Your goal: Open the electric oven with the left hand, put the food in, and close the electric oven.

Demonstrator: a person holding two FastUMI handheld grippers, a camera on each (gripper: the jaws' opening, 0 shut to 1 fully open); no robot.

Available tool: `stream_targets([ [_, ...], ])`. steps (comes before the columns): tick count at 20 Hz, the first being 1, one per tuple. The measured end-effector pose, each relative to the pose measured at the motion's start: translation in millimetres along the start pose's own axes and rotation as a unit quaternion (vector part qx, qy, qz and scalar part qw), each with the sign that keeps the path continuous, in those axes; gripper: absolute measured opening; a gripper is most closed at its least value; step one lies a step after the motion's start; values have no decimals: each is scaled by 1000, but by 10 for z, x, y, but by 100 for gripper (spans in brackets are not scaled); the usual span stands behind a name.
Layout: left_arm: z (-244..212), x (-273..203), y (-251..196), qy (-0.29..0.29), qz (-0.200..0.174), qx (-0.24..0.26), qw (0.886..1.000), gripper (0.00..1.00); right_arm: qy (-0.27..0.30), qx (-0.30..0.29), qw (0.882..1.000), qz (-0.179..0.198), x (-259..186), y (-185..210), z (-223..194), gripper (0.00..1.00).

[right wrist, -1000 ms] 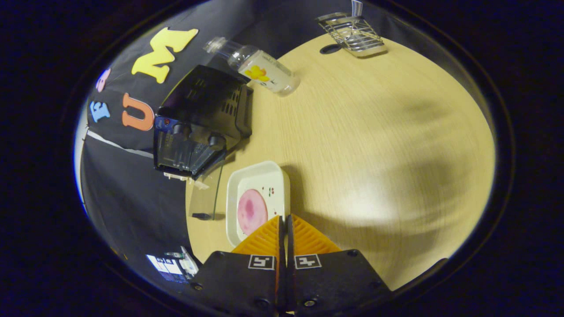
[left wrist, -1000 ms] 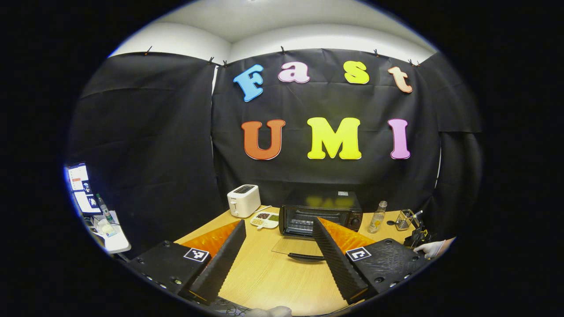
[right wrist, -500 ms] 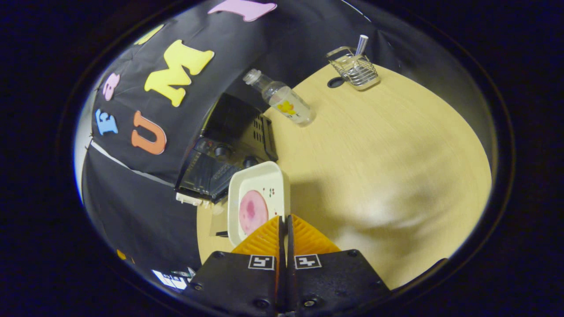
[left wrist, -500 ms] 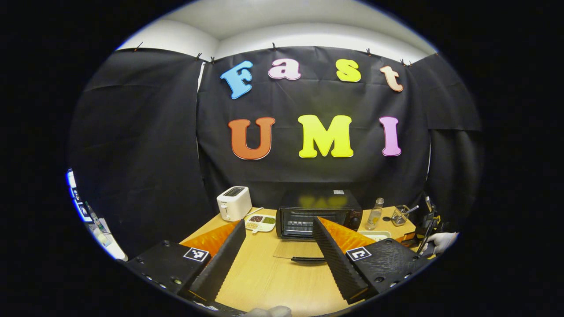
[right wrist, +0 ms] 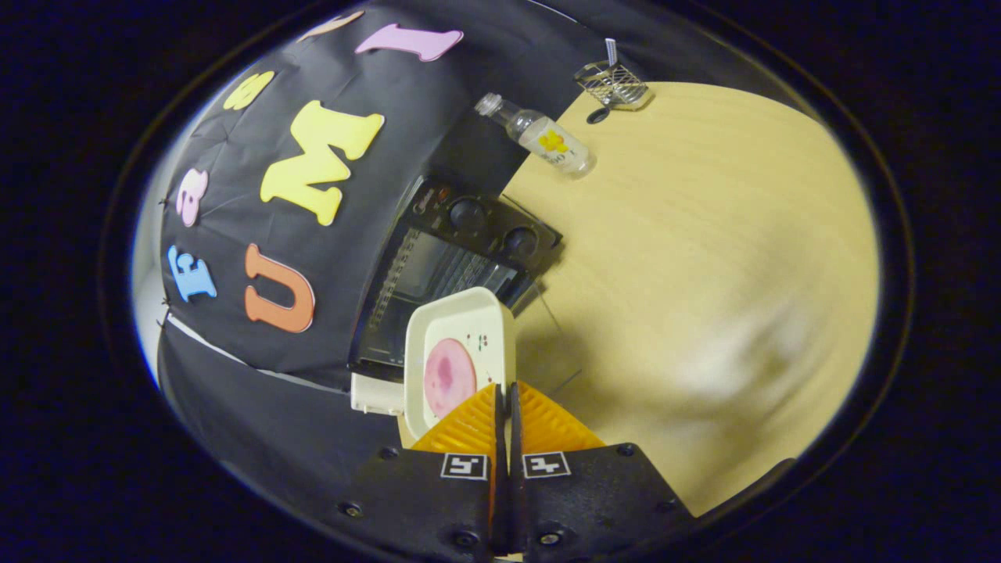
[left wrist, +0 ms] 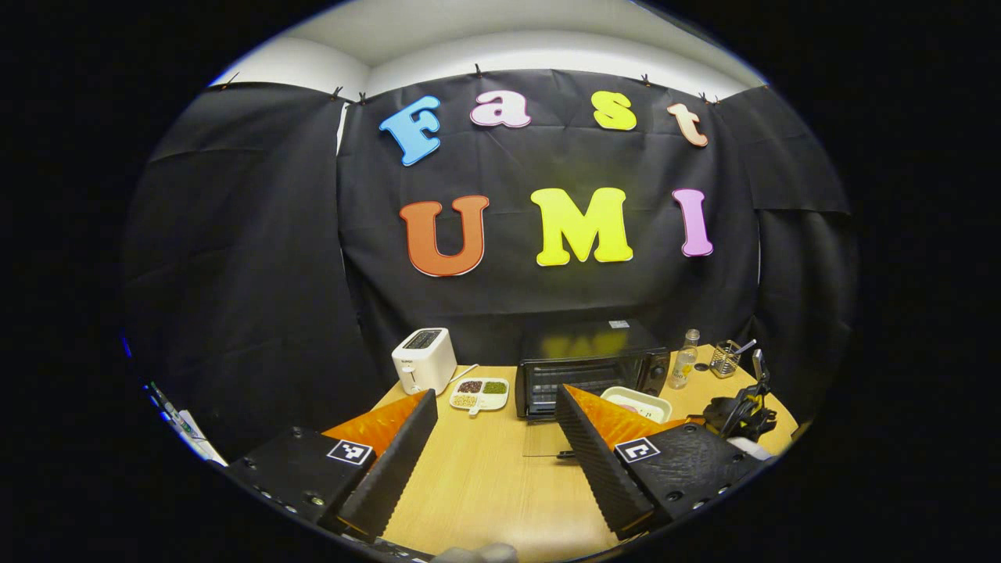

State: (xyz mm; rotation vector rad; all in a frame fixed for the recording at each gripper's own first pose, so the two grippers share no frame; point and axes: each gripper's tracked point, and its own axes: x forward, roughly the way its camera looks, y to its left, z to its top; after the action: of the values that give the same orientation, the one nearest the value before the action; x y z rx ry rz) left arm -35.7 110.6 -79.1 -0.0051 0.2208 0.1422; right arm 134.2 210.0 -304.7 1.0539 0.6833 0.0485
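The electric oven (left wrist: 588, 374) stands at the back of the wooden surface (left wrist: 485, 485), against the black cloth wall, and everything else is placed from it. Its glass door (left wrist: 547, 439) lies folded down flat in front of it, handle at the near edge, leaving the rack inside exposed.

The right tool (right wrist: 504, 403) has its fingers pressed together on the near rim of a white square dish (right wrist: 457, 348). The dish carries a round pink slice of food (right wrist: 448, 375) and is held above the surface, just in front of the oven's open mouth (right wrist: 438, 274). In the left gripper view the dish (left wrist: 635, 403) sits at the oven's front right corner.

The left tool (left wrist: 494, 438) hangs wide open and empty, well short of the oven door.

Left of the oven are a divided snack tray (left wrist: 478, 393) and, beyond it, a white toaster (left wrist: 423, 360). Right of the oven stand a clear bottle (left wrist: 683, 369) and a wire basket (left wrist: 726, 358).
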Motion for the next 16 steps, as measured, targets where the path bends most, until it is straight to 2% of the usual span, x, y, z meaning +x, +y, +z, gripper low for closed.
stream_targets([
  [3,-34,41,226,-10,16,14,1000,97,-17,17,1000,-11,263,78,-353,4],
  [5,-34,41,266,-15,18,5,1000,96,-25,21,999,-6,424,149,-467,0],
  [6,-40,44,266,-15,17,2,1000,97,-27,22,999,-7,494,171,-492,4],
  [7,-66,51,273,-14,17,2,1000,97,-28,27,999,-8,546,186,-502,0],
  [8,-95,62,275,-11,14,-2,1000,96,-30,35,999,-11,600,197,-489,4],
  [9,-119,69,277,-8,13,-6,1000,97,-31,40,999,-12,657,224,-463,0],
  [11,-166,101,310,-1,15,-9,1000,97,-38,49,998,-15,773,254,-335,4],
  [16,-251,233,364,15,25,-6,1000,96,-42,51,998,-10,1127,366,15,0],
])
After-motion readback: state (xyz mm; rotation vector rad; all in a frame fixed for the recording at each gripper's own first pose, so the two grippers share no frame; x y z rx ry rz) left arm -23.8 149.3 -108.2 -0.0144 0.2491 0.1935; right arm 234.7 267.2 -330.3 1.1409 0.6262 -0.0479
